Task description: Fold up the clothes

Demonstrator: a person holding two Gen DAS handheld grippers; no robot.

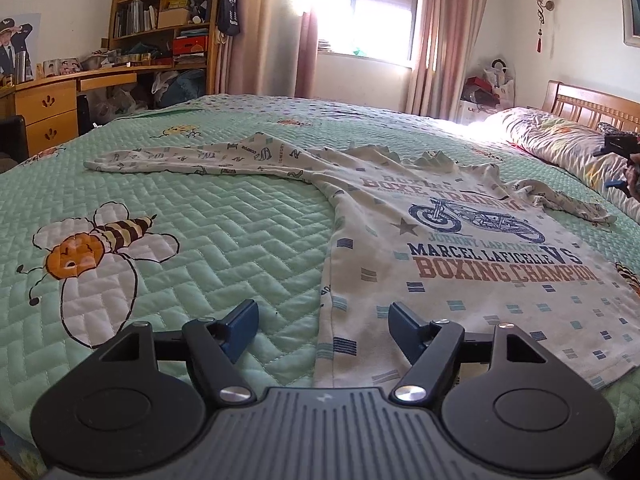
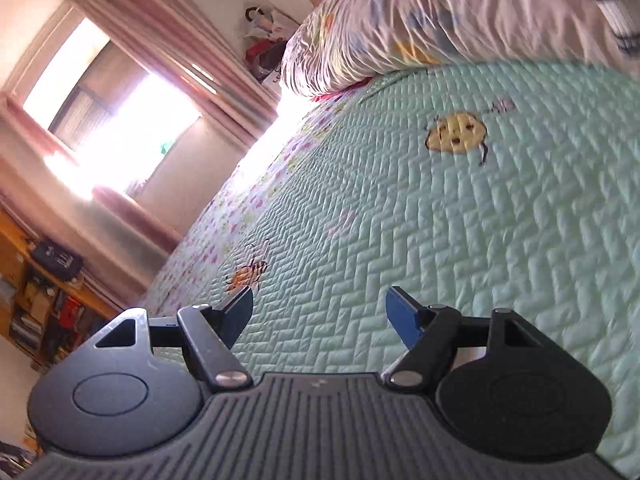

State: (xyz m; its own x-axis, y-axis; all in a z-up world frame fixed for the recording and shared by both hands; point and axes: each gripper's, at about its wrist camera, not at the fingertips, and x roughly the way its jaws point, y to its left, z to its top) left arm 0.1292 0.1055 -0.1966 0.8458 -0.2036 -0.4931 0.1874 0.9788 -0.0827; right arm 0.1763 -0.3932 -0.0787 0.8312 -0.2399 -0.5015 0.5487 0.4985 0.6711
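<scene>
A white long-sleeved shirt (image 1: 460, 256) with a motorcycle print and "BOXING CHAMPION" lettering lies flat on the green quilted bedspread (image 1: 220, 220). One sleeve (image 1: 180, 158) stretches out to the left. The other sleeve (image 1: 560, 200) lies crumpled at the right. My left gripper (image 1: 322, 316) is open just above the shirt's near left hem corner, with the shirt's side edge running between its fingers and nothing pinched. At the far right edge of the left wrist view my right gripper (image 1: 618, 164) shows small beside the crumpled sleeve. In its own tilted view the right gripper (image 2: 320, 304) is open over bare quilt (image 2: 480, 220), and the shirt is out of sight.
A rumpled pale duvet (image 1: 560, 140) (image 2: 420, 28) lies along the wooden headboard (image 1: 592, 104) at the right. A wooden desk (image 1: 52, 100) and bookshelf (image 1: 168, 12) stand beyond the bed's left side. A bright curtained window (image 1: 360, 12) is at the back.
</scene>
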